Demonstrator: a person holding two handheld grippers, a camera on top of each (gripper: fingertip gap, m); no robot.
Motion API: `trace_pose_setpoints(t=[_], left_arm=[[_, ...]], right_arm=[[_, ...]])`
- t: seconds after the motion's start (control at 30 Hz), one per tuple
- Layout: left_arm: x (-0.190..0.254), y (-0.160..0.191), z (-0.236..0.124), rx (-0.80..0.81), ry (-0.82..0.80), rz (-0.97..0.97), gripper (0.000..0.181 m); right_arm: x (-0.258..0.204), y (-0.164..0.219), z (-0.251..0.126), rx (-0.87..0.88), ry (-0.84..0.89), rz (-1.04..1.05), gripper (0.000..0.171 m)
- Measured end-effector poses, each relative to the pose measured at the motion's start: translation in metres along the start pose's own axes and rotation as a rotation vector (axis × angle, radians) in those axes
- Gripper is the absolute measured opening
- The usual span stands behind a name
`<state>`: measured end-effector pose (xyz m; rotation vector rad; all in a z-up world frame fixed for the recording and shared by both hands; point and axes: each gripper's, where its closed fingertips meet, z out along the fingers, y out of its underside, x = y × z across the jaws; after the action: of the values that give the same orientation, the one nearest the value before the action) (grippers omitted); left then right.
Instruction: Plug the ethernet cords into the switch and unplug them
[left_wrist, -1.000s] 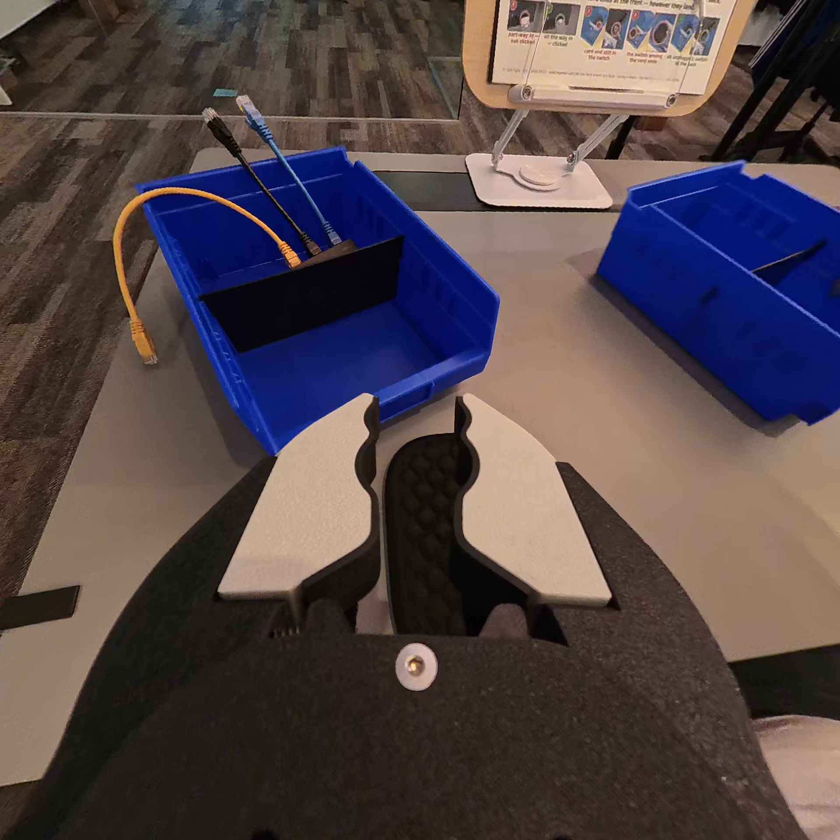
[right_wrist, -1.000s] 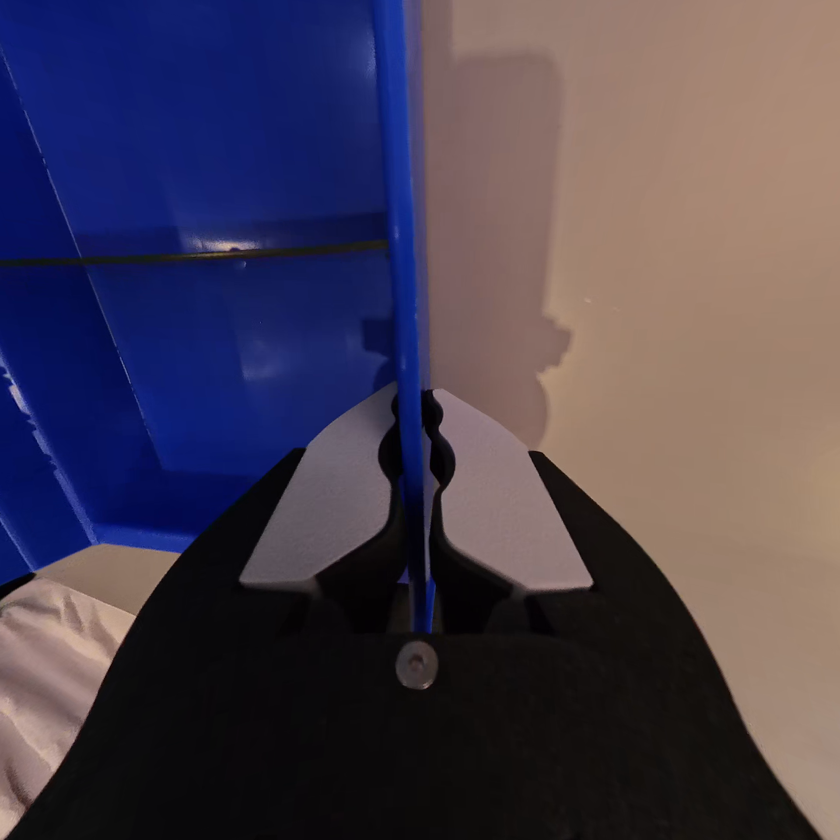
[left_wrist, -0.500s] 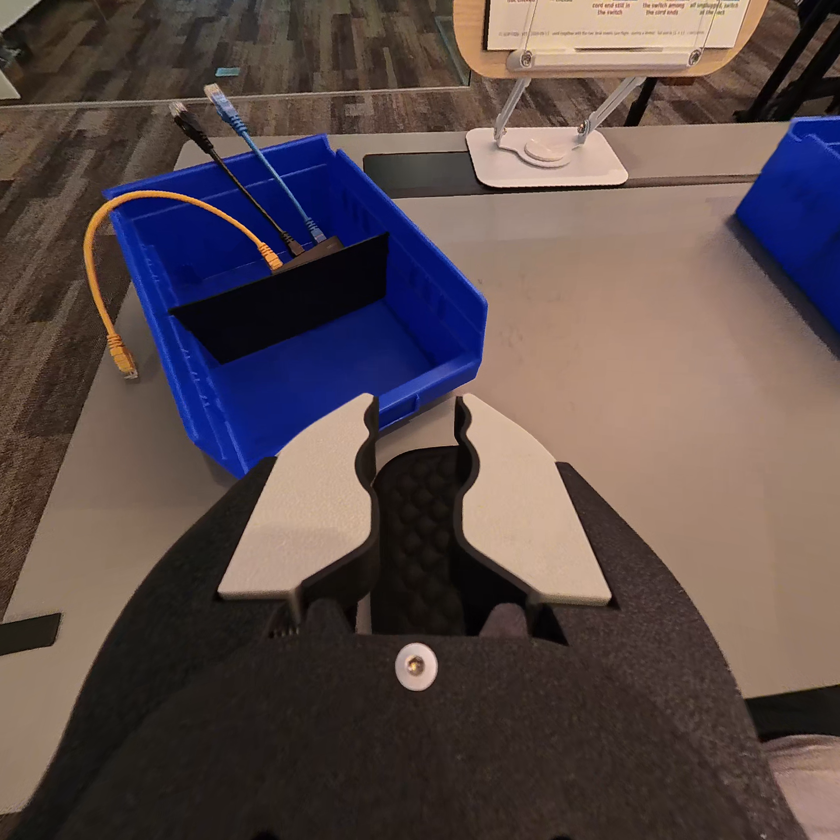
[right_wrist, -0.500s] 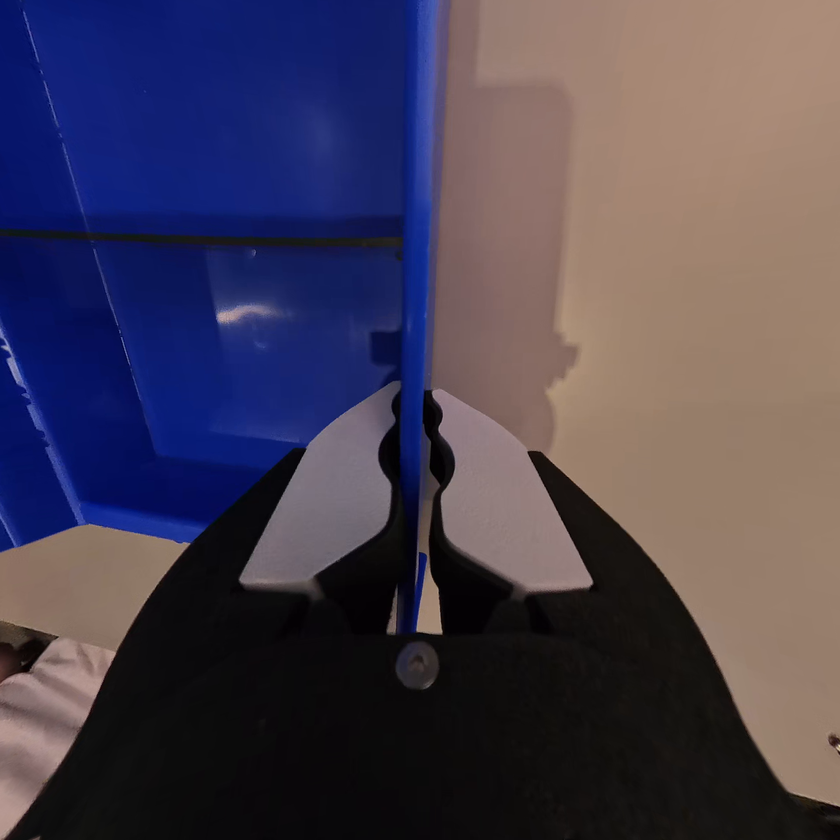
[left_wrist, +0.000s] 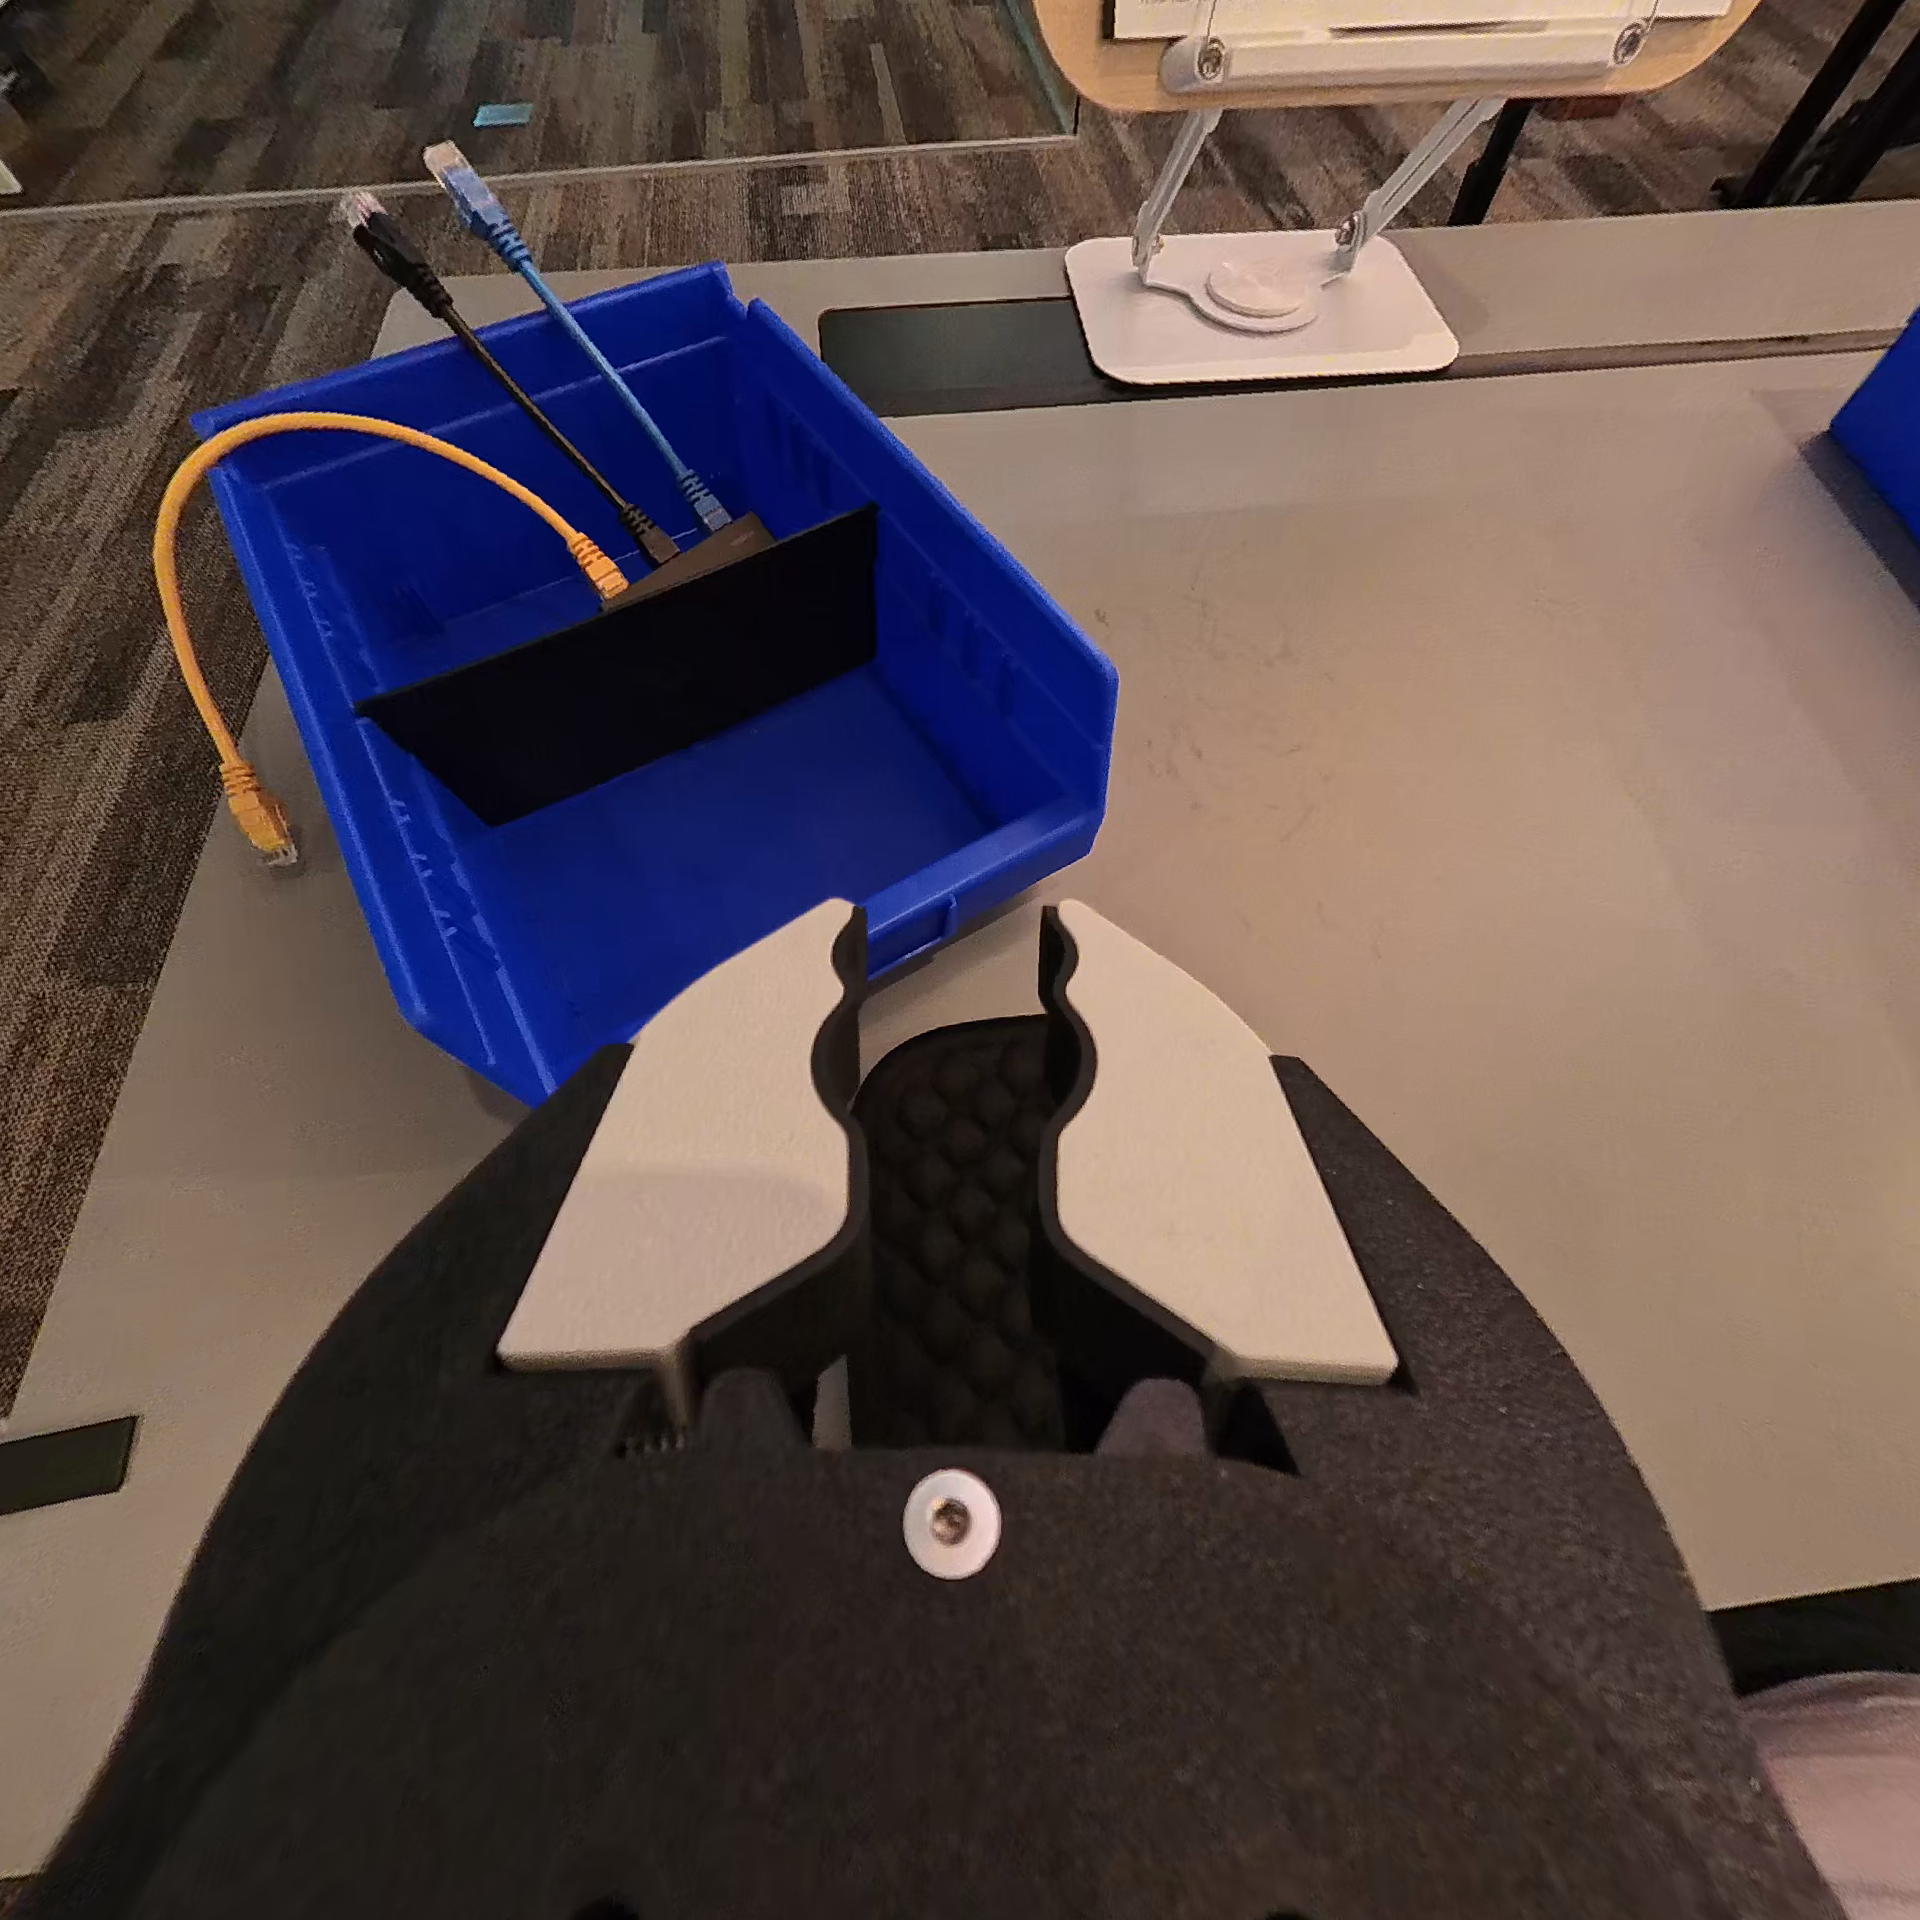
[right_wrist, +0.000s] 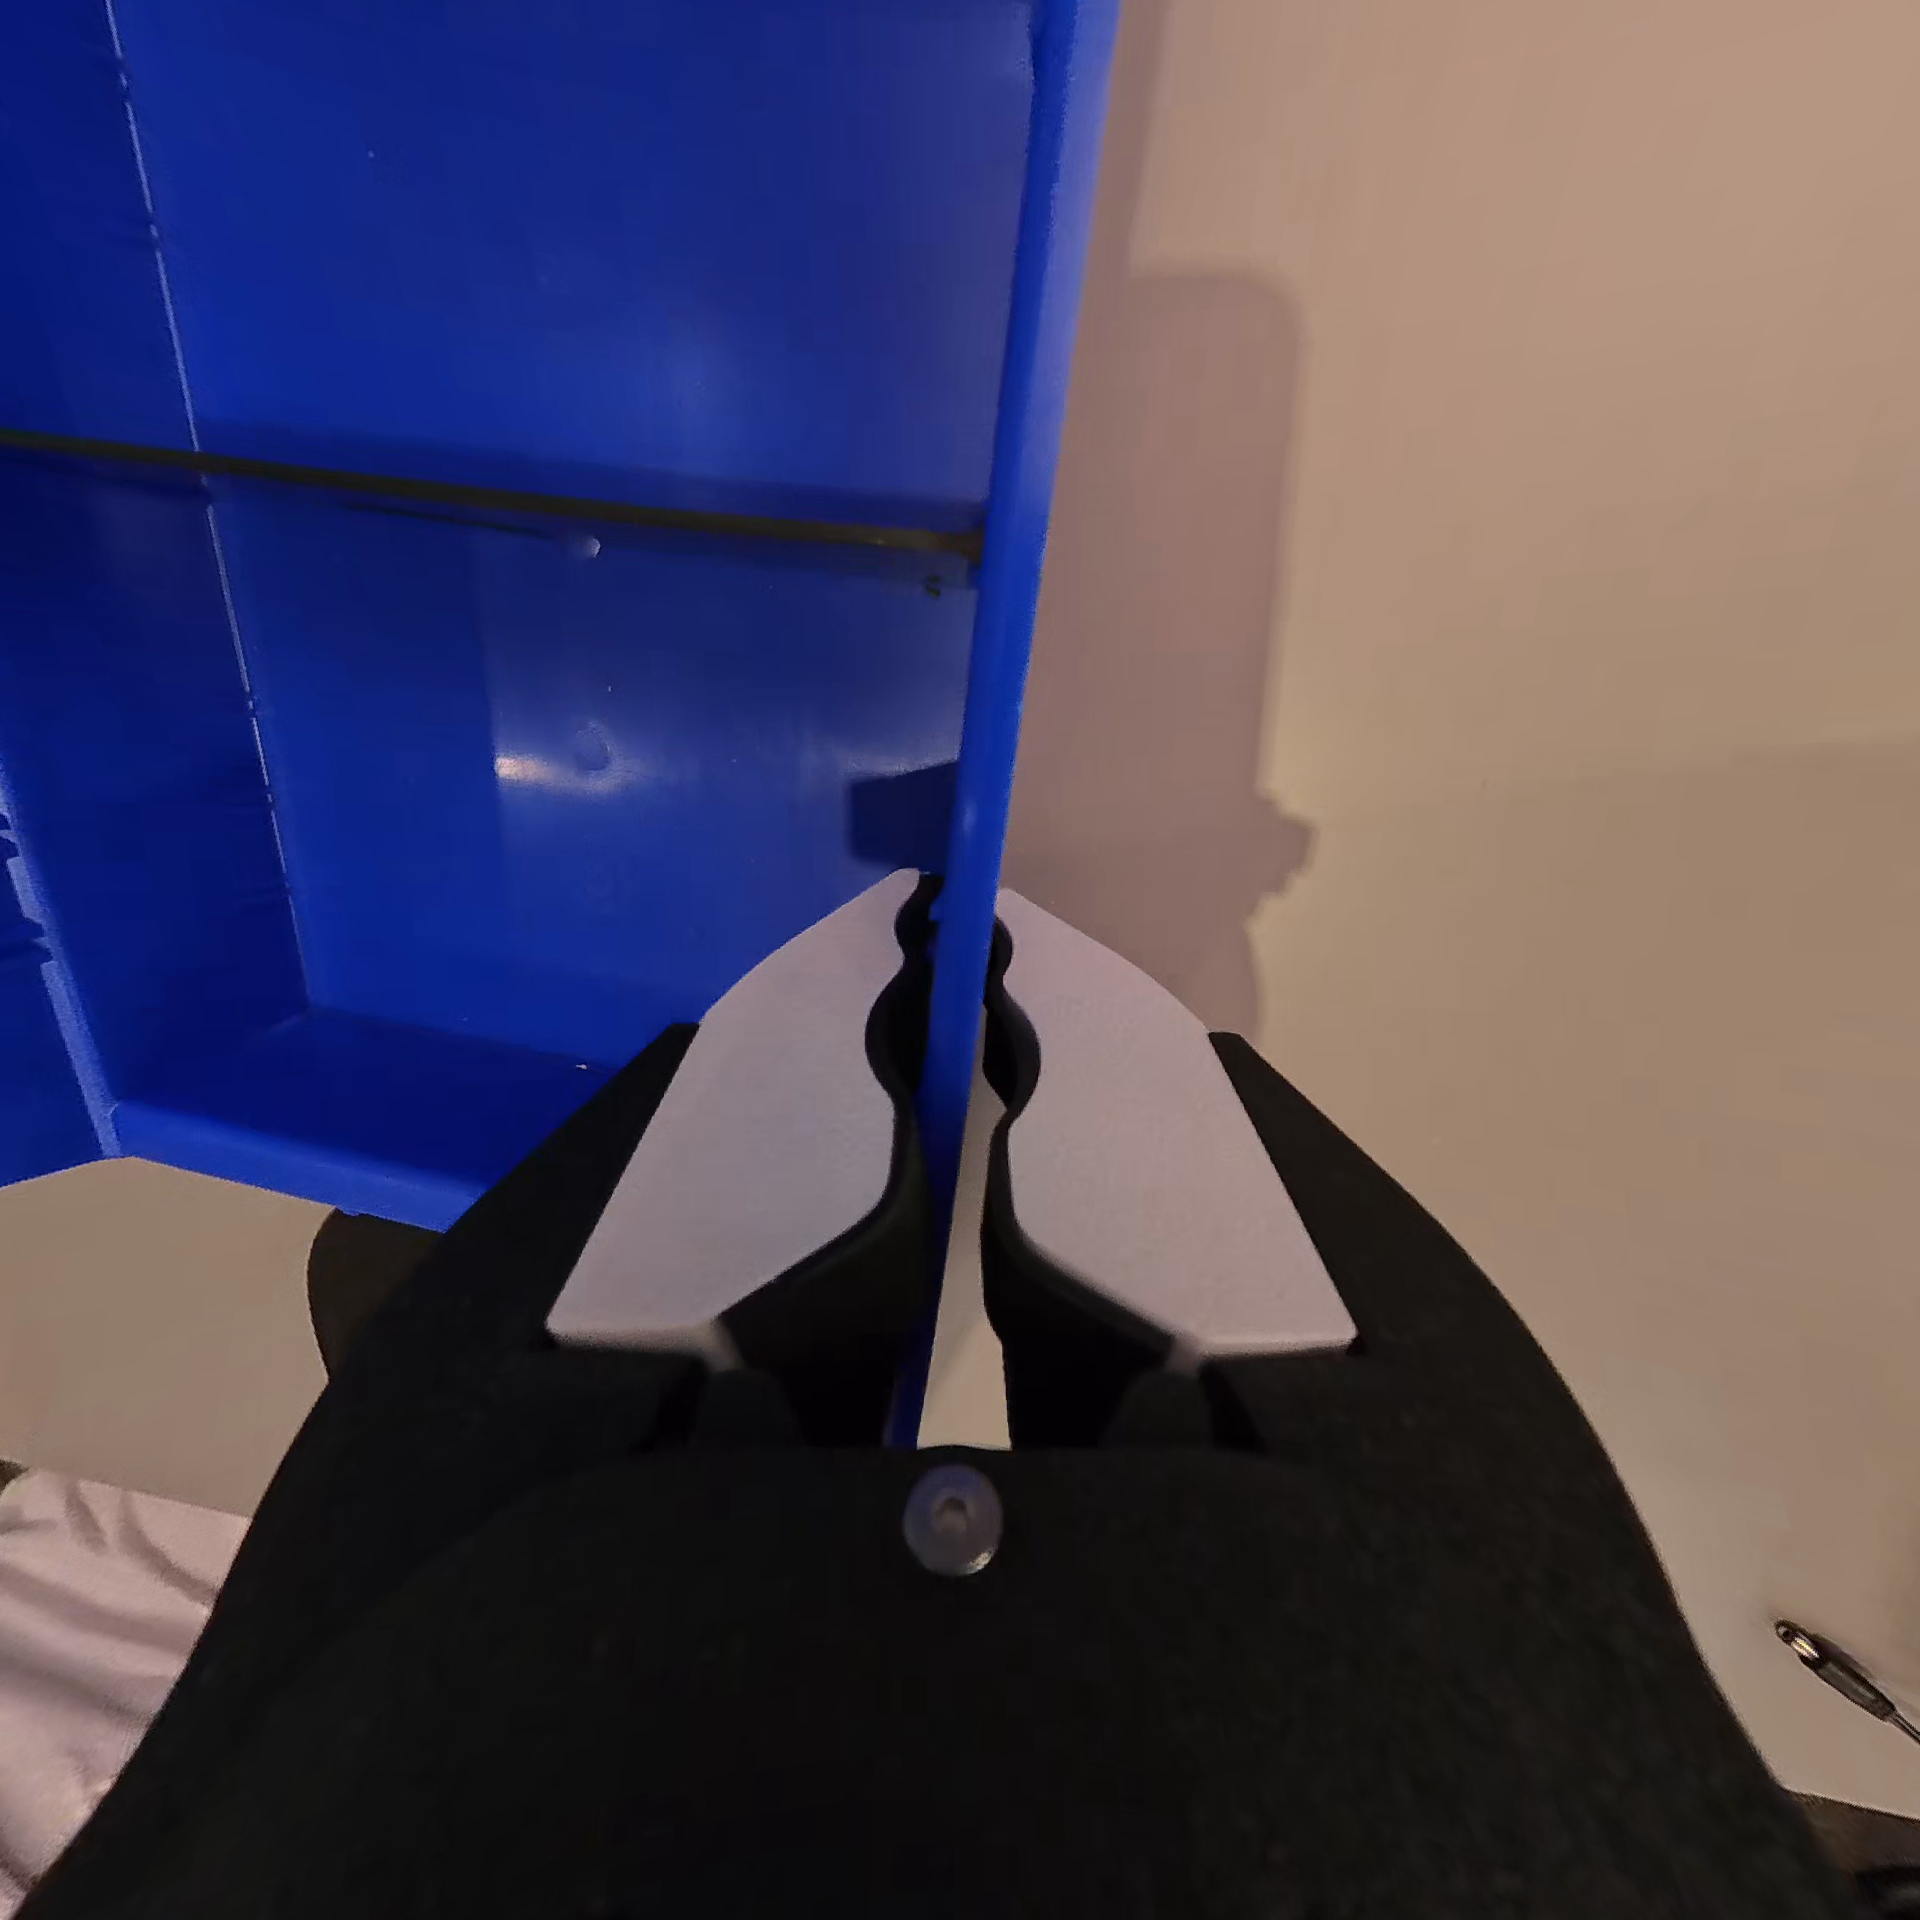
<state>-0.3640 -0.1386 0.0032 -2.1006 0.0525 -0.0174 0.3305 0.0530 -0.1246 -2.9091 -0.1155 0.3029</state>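
In the left wrist view a blue bin (left_wrist: 1060, 665) stands on the grey table with a black divider (left_wrist: 644, 686) across it. Behind the divider a black switch (left_wrist: 717, 556) is partly hidden. A yellow cord (left_wrist: 312, 436), a black cord (left_wrist: 499, 374) and a blue cord (left_wrist: 582, 332) are plugged into it; their free ends stick out over the bin's back and left side. My left gripper (left_wrist: 948, 920) is open and empty, just in front of the bin. In the right wrist view my right gripper (right_wrist: 961, 899) is shut on the side wall of a second blue bin (right_wrist: 997, 665).
A white stand (left_wrist: 1262, 312) holding a board is at the table's back edge. A corner of the second bin (left_wrist: 1881, 416) shows at the far right. The table edge (left_wrist: 156, 1039) runs along the left, with carpet beyond. A small cable end (right_wrist: 1839, 1683) lies at lower right.
The second bin has slid out to the right of the left wrist view, and the first bin now sits closer and more central. In the right view the gripped wall has shifted rightward.
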Motion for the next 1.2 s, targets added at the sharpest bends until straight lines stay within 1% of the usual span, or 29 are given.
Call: trace_pose_setpoints(t=[0.23,0.33,0.37,0.43,0.5,0.53,0.57,0.6,0.63,0.7,0.77,0.83,0.93,1.0,1.07,1.1,1.13,1.17,1.2], left_arm=[[-0.014,0.000,-0.004,0.017,-0.032,-0.011,0.031],[-0.039,0.001,0.001,0.005,-0.103,-0.017,0.036],[-0.054,0.001,0.001,0.007,-0.147,-0.024,0.038],[-0.087,-0.004,0.003,0.038,-0.212,-0.064,0.039],[-0.118,-0.006,0.013,0.047,-0.229,-0.122,0.040],[-0.132,-0.002,0.021,0.026,-0.238,-0.147,0.040],[-0.142,0.003,0.030,-0.010,-0.227,-0.177,0.038],[-0.146,0.007,0.040,-0.036,-0.204,-0.208,0.038],[-0.149,0.009,0.048,-0.039,-0.187,-0.235,0.038],[-0.151,0.009,0.060,-0.033,-0.174,-0.251,0.038],[-0.157,0.015,0.068,-0.085,-0.219,-0.233,0.042],[-0.161,0.024,0.075,-0.159,-0.240,-0.217,0.045],[-0.166,0.032,0.083,-0.248,-0.274,-0.201,0.046],[-0.171,0.039,0.088,-0.314,-0.307,-0.177,0.048],[-0.171,0.050,0.094,-0.397,-0.308,-0.188,0.050],[-0.172,0.053,0.097,-0.423,-0.305,-0.190,0.047],[-0.172,0.055,0.101,-0.437,-0.300,-0.187,0.041],[-0.173,0.056,0.104,-0.443,-0.293,-0.186,0.033],[-0.172,0.056,0.108,-0.448,-0.274,-0.186,0.024]], right_arm=[[0.007,0.006,-0.002,0.001,-0.002,-0.024,0.005],[0.008,0.004,-0.002,0.036,0.023,-0.076,0.006],[0.010,0.000,-0.004,0.077,0.049,-0.094,0.011],[0.015,-0.012,-0.013,0.193,0.132,-0.134,0.040],[0.020,-0.028,-0.034,0.337,0.252,-0.193,0.062],[0.020,-0.042,-0.053,0.456,0.325,-0.229,0.067],[0.017,-0.055,-0.077,0.608,0.399,-0.254,0.066],[0.010,-0.065,-0.102,0.752,0.450,-0.273,0.067],[-0.002,-0.070,-0.125,0.874,0.462,-0.293,0.067],[-0.028,-0.077,-0.162,1.070,0.439,-0.317,0.073],[-0.054,-0.081,-0.185,1.180,0.391,-0.345,0.073],[-0.077,-0.086,-0.191,1.199,0.306,-0.382,0.073],[-0.107,-0.095,-0.190,1.208,0.124,-0.394,0.086],[-0.124,-0.099,-0.190,1.220,0.026,-0.411,0.085],[-0.137,-0.101,-0.193,1.240,-0.027,-0.405,0.082],[-0.143,-0.101,-0.194,1.247,-0.048,-0.405,0.075],[-0.147,-0.102,-0.195,1.247,-0.061,-0.402,0.068],[-0.151,-0.101,-0.195,1.239,-0.074,-0.408,0.057],[-0.158,-0.100,-0.194,1.229,-0.100,-0.435,0.040]])
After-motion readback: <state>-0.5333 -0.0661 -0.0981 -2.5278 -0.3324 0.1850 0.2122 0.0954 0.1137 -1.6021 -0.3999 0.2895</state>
